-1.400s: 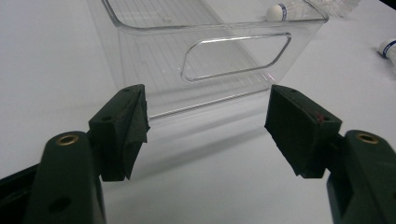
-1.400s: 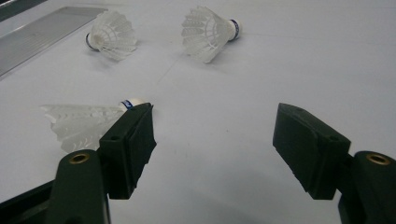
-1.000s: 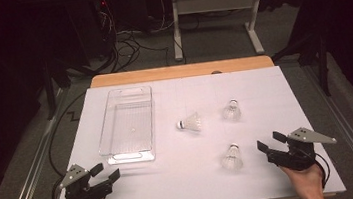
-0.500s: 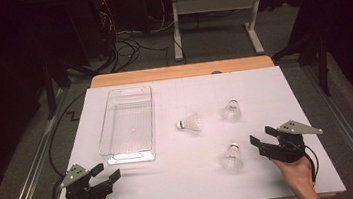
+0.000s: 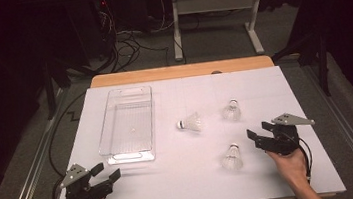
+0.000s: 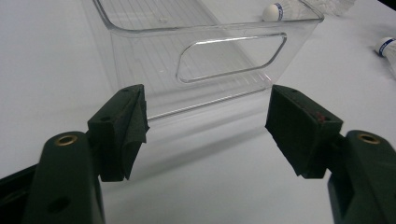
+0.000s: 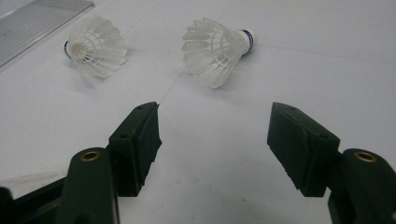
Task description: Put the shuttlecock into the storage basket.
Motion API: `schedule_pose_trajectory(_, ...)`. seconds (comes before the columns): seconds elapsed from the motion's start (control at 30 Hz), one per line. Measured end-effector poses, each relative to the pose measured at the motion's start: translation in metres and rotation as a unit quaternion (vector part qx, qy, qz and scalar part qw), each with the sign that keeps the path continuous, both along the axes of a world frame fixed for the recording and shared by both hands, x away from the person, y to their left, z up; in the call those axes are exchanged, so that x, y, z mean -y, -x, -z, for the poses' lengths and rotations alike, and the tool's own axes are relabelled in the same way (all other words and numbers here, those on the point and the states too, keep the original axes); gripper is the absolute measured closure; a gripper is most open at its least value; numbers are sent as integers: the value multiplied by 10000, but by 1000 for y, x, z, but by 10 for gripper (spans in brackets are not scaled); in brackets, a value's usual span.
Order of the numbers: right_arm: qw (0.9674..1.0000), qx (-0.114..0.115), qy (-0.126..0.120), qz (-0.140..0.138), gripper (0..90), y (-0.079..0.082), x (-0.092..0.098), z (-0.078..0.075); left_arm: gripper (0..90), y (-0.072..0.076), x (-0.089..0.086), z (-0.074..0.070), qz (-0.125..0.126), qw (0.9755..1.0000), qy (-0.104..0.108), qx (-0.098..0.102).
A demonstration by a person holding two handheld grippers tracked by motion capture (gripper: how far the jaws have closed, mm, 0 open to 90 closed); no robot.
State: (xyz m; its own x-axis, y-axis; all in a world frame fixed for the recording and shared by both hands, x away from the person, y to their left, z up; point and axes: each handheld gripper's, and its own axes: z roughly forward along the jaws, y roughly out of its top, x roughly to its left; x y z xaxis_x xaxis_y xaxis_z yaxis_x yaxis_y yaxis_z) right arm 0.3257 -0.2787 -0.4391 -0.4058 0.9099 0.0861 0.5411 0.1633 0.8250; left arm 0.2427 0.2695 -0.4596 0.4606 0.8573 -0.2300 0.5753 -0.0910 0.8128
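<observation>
The clear plastic bin [image 5: 128, 126] stands empty at table left. All three shuttlecocks lie outside it: middle [image 5: 191, 123], far [image 5: 231, 110], near [image 5: 232, 157]. Judged: nothing binned yet. The right gripper [image 5: 259, 138], released and empty, jaws just narrowing slightly, points at the near shuttlecock. The left gripper [image 5: 106, 172] rests released, facing the bin.

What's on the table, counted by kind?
Shuttlecocks, white: 3, one near the bin, one at the far right, one nearest the right tool
Clear plastic bin: 1
Total: 4
</observation>
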Motion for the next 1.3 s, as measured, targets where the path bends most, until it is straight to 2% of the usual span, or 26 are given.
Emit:
schedule_pose_trajectory(0.13, 9999, -121, -39, 27, 367, -6, -1, -1, 302, 0, 1, 0, 8, 10000, 0, 8)
schedule_pose_trajectory(0.33, 9997, -251, 38, 41, 392, -16, -3, -4, 301, 0, 0, 0, 8, 10000, 15, 15)
schedule_pose_trajectory(0.8, 9969, -743, 237, 43, 472, -36, -9, -10, 302, 0, 0, 0, 11, 10000, 38, 23)
schedule_pose_trajectory(0.9, 9965, -781, 309, -10, 504, -41, -11, -13, 302, 0, 0, -1, 14, 10000, 23, 25)
schedule_pose_trajectory(1.3, 9939, -958, 540, 35, 535, -59, -22, -23, 301, 1, 1, -1, 1, 10000, -3, 46)
